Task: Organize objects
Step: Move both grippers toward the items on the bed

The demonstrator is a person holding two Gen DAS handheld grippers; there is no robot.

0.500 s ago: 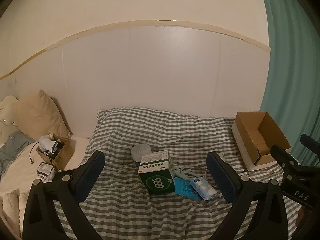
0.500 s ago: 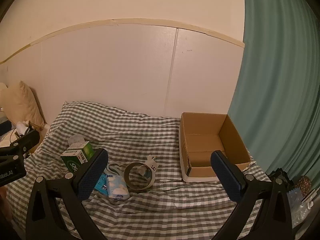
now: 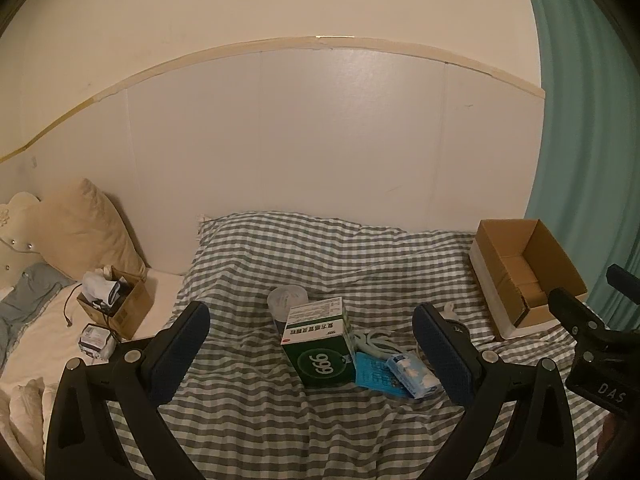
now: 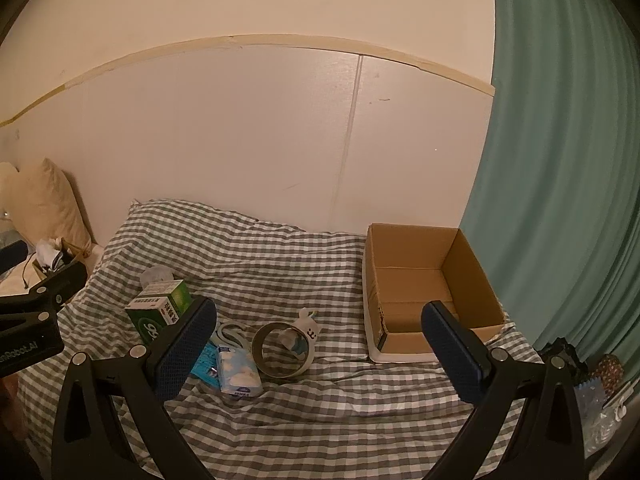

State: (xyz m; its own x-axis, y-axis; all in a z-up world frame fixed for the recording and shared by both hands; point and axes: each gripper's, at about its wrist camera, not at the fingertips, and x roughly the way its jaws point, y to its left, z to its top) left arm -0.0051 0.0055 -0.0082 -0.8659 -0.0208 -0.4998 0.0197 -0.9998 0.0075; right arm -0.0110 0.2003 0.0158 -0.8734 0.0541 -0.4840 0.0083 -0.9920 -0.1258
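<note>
A green and white 999 medicine box [image 3: 318,340] [image 4: 158,312] stands on the checked bed cover. A clear cup [image 3: 286,300] is behind it. Beside it lie a blue packet [image 3: 374,376], a tissue pack [image 3: 412,376] [image 4: 238,372], a pale cord [image 4: 230,334], a tape ring [image 4: 282,354] and a small white toy [image 4: 306,330]. An empty cardboard box [image 4: 424,280] [image 3: 524,272] sits at the right. My left gripper [image 3: 312,350] is open, above the medicine box. My right gripper [image 4: 324,350] is open, above the cover near the tape ring.
A small cardboard box [image 3: 116,304] full of items and a small packet [image 3: 94,338] sit at the left on a cream sheet. A beige pillow [image 3: 80,236] leans on the wall. A teal curtain [image 4: 560,200] hangs at the right.
</note>
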